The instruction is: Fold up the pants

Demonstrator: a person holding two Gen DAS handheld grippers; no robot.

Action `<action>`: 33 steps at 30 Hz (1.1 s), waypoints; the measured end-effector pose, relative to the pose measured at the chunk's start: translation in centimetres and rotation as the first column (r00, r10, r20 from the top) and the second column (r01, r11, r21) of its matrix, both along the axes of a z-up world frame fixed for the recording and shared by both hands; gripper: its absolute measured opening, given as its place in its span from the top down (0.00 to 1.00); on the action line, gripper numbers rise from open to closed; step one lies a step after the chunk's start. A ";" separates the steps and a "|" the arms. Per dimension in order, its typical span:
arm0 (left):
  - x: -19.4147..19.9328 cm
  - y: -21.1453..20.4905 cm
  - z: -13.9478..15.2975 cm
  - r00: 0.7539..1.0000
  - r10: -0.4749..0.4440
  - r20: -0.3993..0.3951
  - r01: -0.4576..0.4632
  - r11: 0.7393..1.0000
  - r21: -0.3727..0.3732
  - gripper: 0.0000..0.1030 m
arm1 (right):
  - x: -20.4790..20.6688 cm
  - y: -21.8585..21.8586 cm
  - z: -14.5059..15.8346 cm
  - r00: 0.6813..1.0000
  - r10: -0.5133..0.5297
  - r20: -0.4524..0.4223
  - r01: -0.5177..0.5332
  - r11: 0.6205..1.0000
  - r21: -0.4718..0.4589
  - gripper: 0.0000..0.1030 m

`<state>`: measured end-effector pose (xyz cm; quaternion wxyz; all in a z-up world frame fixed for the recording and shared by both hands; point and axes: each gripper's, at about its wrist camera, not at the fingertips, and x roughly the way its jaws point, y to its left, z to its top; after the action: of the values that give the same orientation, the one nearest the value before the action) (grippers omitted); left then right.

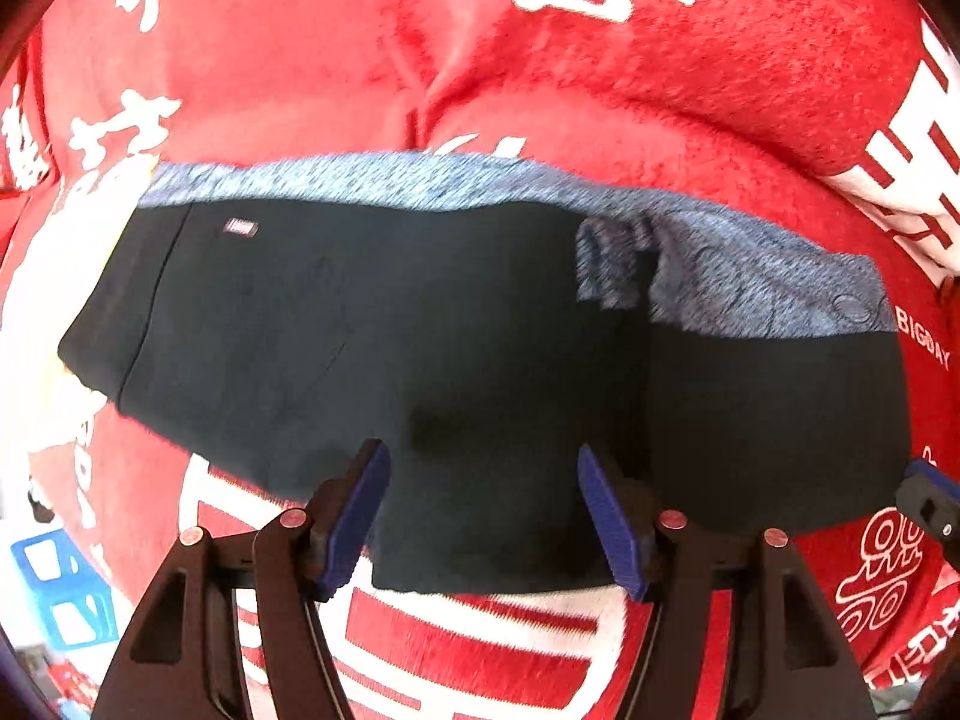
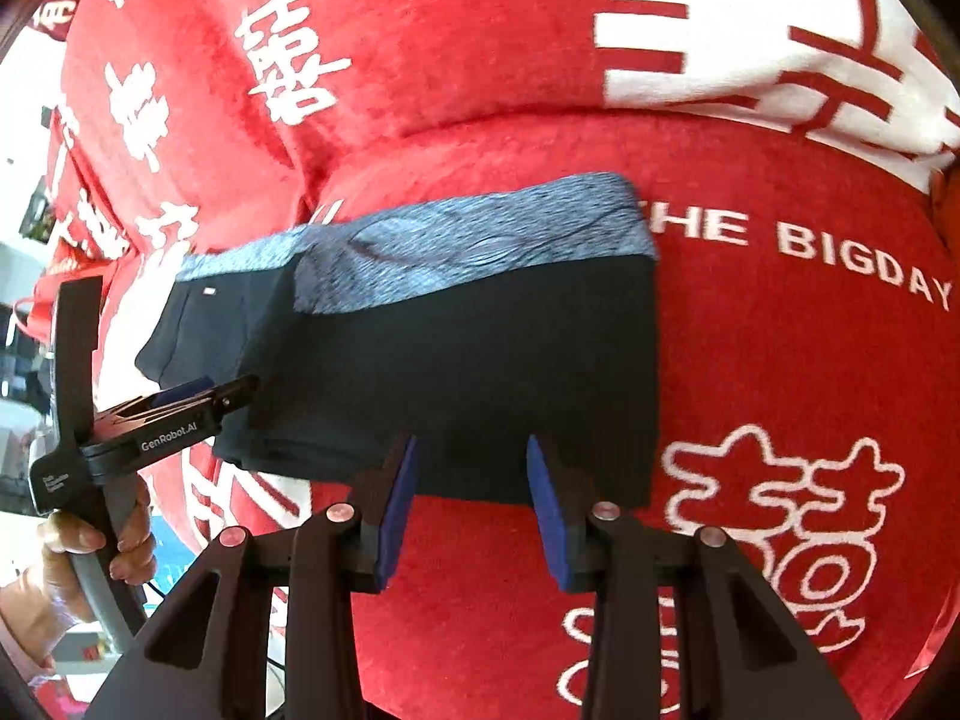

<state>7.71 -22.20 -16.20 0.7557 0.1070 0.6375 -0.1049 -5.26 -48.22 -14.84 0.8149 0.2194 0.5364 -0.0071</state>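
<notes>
Left wrist view: the left gripper (image 1: 485,510) points straight down with its fingers (image 1: 360,516) apart and nothing between them, above the near edge of the black pants (image 1: 372,324), which lie partly folded on a red blanket (image 1: 540,78), grey waistband (image 1: 360,183) away from the camera.

Right wrist view: the right gripper (image 2: 471,510) has its fingers open and empty over the pants' near edge; a hand (image 2: 96,546) holds the other gripper at the left

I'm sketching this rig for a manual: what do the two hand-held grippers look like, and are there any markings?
Each hand-held gripper is black plastic with two angled fingers faced in blue pads and round copper-coloured pivot pins. Seen from the right hand-held gripper, the left hand-held gripper carries white "GenRobot.AI" lettering, a grey grip and a flat black upright bar.
</notes>
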 end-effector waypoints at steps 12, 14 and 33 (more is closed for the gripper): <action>-2.2 4.9 -0.8 0.996 -0.021 -0.082 0.019 0.999 -0.029 0.35 | 2.3 5.8 0.0 1.000 -0.008 -0.030 0.007 0.999 -0.044 0.53; -2.1 5.6 -0.6 0.996 -0.038 -0.085 0.035 0.999 -0.038 0.35 | 2.9 7.0 -0.2 0.999 -0.010 -0.037 0.008 0.999 -0.050 0.53; 0.5 14.8 -1.1 0.991 0.013 -0.132 -0.029 0.993 -0.119 0.35 | 6.1 20.2 -2.7 0.934 0.313 -0.170 -0.354 0.758 -0.549 0.62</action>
<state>8.17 -7.40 -17.27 0.7186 0.0475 0.6792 -0.1420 0.81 -28.02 -17.55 0.8121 -0.1340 0.5672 -0.0297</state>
